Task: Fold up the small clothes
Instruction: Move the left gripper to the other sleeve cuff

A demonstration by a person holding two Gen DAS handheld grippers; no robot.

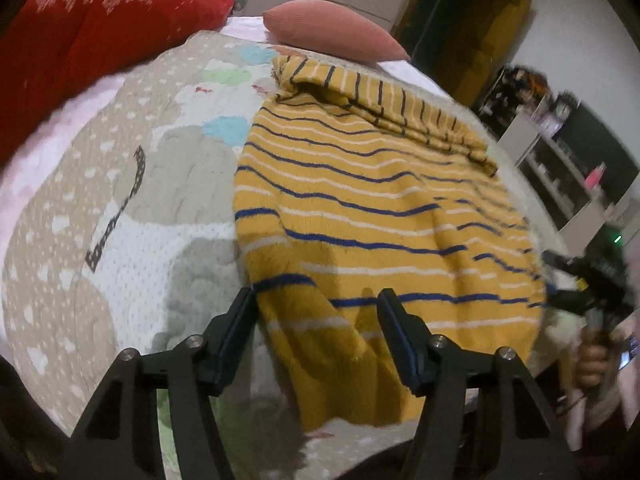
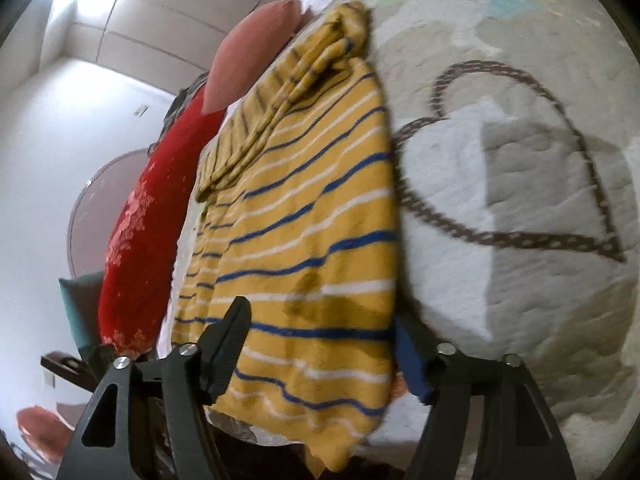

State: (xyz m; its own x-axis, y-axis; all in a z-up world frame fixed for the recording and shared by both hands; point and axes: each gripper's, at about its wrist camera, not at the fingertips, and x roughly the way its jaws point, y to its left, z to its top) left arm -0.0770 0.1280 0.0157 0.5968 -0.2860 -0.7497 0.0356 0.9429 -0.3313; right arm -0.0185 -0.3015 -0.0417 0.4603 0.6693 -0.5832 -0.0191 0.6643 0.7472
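Observation:
A small yellow knit sweater point(image 1: 360, 220) with blue and white stripes lies flat on a quilted bed cover point(image 1: 120, 208), one sleeve folded across its far part point(image 1: 380, 100). My left gripper point(image 1: 316, 300) is open just above the sweater's near left hem corner, holding nothing. My right gripper shows at the right edge of the left wrist view point(image 1: 560, 276), by the sweater's right hem. In the right wrist view the sweater point(image 2: 304, 232) lies ahead, and my right gripper point(image 2: 320, 316) is open with its fingers on either side of the near hem, not closed on it.
A red cushion point(image 1: 92, 32) and a pink pillow point(image 1: 332, 28) lie at the head of the bed. The cover has a heart pattern point(image 2: 520, 168). Shelves point(image 1: 560, 152) stand beyond the right side of the bed.

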